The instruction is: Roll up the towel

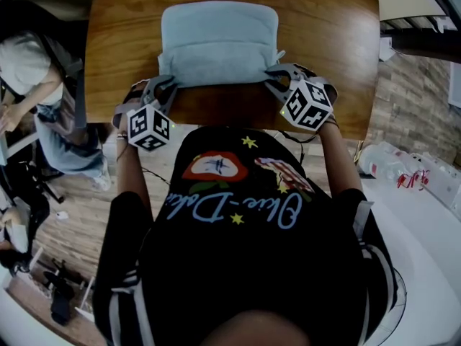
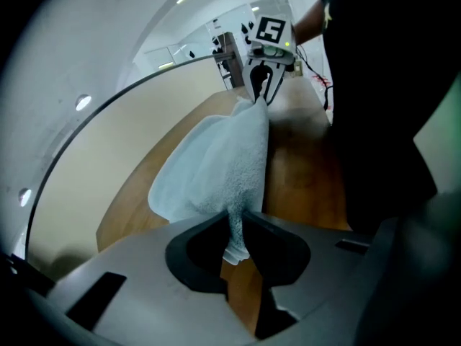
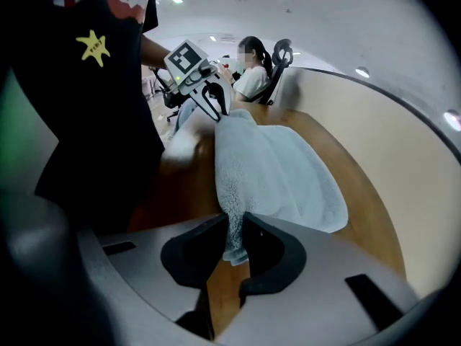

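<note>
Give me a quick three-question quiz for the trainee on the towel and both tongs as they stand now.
1. True or false: the left tongs are shut on a corner of the towel.
2. The towel lies on: A) a metal tray; B) a wooden table; C) a sofa.
3. Fill in: the right tongs pinch a towel corner on the edge ____ the person.
Key: 1 true; 2 B; 3 nearest.
</note>
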Demonstrator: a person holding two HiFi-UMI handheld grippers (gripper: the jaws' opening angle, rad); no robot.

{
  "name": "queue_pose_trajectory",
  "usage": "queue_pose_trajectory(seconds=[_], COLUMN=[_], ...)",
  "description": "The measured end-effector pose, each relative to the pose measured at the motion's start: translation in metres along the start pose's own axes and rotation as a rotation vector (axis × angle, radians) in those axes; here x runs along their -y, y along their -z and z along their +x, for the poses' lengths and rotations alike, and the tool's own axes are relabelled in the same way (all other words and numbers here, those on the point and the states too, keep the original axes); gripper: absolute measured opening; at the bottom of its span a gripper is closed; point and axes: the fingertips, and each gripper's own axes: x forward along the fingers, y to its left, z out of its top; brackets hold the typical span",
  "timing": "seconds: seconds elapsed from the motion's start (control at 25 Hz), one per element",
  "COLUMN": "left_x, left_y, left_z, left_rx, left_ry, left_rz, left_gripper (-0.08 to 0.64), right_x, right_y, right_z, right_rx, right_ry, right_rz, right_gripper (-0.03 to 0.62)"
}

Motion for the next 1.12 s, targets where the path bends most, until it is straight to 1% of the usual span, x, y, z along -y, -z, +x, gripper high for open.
queue_pose_trajectory(seconds=[0.12,0.24,0.36,0.48,0.6,0.68,0.84,0.96,1.12], left_x=[0.013,0.017,0.009,-0.007,-0.023,-0.034,-0.056,-0.072,-0.094], left_y=[-0.003,-0.008,-0.014,-0.022,-0.026,-0.027,-0.029,-0.030,-0.031], left_z=[-0.013,-0.027,-0.037,-0.042,-0.040,-0.036,-0.025,-0.016,-0.002], left_rx=[-0.007,-0.002,0.019,0.045,0.056,0.062,0.074,0.064,0.069], left_ry=[0.091,0.168,0.215,0.234,0.225,0.227,0.246,0.226,0.157], left_rz=[-0.022,-0.060,-0.123,-0.172,-0.185,-0.209,-0.273,-0.273,-0.243], left_gripper=[0.060,0.060,0.058,0.057,0.055,0.055,0.055,0.055,0.056], right_x=[-0.014,-0.023,-0.018,-0.002,0.014,0.025,0.053,0.073,0.100], right_y=[-0.002,-0.006,-0.011,-0.016,-0.018,-0.019,-0.021,-0.022,-0.024], right_z=[-0.012,-0.026,-0.037,-0.043,-0.046,-0.045,-0.040,-0.036,-0.029], right_rx=[0.033,0.091,0.148,0.194,0.228,0.249,0.272,0.277,0.261], right_ry=[-0.093,-0.180,-0.219,-0.209,-0.203,-0.198,-0.157,-0.117,-0.028], right_rz=[0.052,0.140,0.229,0.295,0.351,0.384,0.443,0.462,0.474], right_gripper=[0.054,0.054,0.054,0.054,0.054,0.054,0.054,0.054,0.054])
